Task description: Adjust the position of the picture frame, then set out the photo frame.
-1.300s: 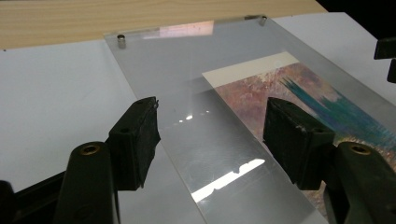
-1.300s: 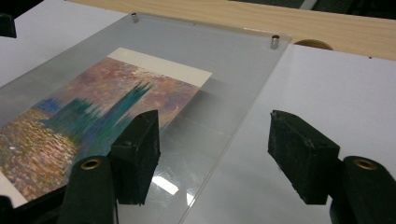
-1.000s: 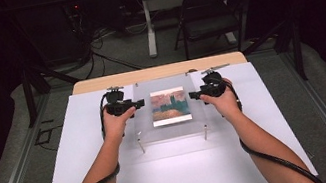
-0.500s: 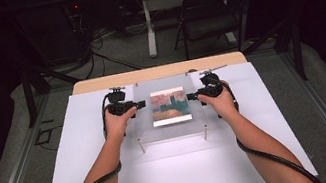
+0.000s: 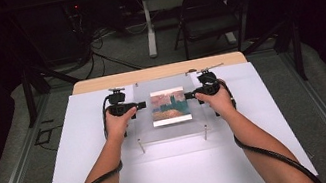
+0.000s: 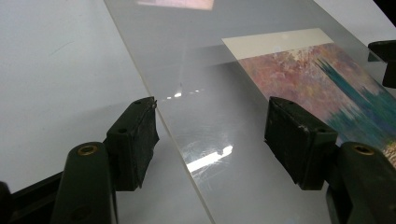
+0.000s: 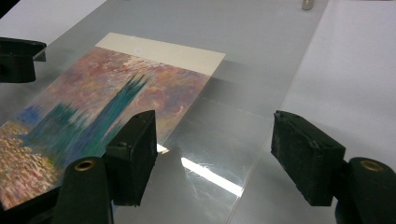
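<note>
**A:** Starting at the right gripper [image 5: 191, 94]: we see its jaws standing wide apart and they've just been opening further. In the right gripper view the edge of the clear acrylic sheet [image 7: 261, 60] runs between the two black pads, but neither pad presses on it, so it's released. The right hand [image 5: 218, 102] sits at the sheet's right side, forearm coming in straight from the bottom of the high view, gripper pointing inward toward the middle.

**B:** Same on our side. The left gripper [image 5: 139, 106] is a mirror image: left hand [image 5: 118, 122] at the sheet's left edge, jaws pointing inward and spread. In the left gripper view the sheet's edge passes between the pads, very close to the left pad's upper corner; we can't tell whether it actually touches there. It's not clamped, though.

**A:** The sheet lies flat in the middle of the white table [image 5: 175, 170], over a painted print [image 5: 169, 105] of a bluish tower against a pinkish sky.

**B:** Hard bits: the sheet is see-through, so its far edge nearly vanishes from above. We make out small standoffs [image 5: 142, 148] at the near corners. The print gets cut off at the frame edge in both gripper views, and glare streaks blur the acrylic between the jaws.
</note>
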A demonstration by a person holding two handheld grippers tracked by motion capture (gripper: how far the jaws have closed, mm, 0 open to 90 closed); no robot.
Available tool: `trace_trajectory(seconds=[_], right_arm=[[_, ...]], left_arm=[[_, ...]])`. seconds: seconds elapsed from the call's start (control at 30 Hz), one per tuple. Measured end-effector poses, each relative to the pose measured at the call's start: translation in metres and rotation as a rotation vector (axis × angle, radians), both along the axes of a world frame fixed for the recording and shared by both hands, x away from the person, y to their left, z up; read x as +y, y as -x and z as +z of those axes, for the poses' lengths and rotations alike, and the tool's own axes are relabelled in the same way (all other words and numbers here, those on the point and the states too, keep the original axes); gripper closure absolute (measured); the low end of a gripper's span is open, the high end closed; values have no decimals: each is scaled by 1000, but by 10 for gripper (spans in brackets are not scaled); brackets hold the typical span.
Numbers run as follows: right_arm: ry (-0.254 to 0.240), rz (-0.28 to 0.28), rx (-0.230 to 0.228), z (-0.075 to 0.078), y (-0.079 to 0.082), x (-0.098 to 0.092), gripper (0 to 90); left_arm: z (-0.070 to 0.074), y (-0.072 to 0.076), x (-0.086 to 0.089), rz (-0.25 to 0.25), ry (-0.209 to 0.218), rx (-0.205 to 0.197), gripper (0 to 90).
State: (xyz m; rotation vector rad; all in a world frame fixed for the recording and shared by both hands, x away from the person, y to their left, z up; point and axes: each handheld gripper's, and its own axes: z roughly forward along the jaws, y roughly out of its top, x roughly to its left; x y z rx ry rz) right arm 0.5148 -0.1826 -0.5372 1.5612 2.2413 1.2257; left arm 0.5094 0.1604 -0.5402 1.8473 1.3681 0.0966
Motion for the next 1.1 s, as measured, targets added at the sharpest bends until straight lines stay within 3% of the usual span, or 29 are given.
trace_trajectory(seconds=[0.3, 0.83, 1.1], right_arm=[[-38, -12, 25, -4, -6, -3, 298], [-67, -27, 51, -7, -9, -3, 282], [-97, -30, 76, -8, -9, -5, 289]], left_arm=[[-5, -5, 1, 20, 39, 17, 331], [-3, -5, -1, 23, 26, 29, 308], [-6, -3, 0, 22, 58, 35, 298]])
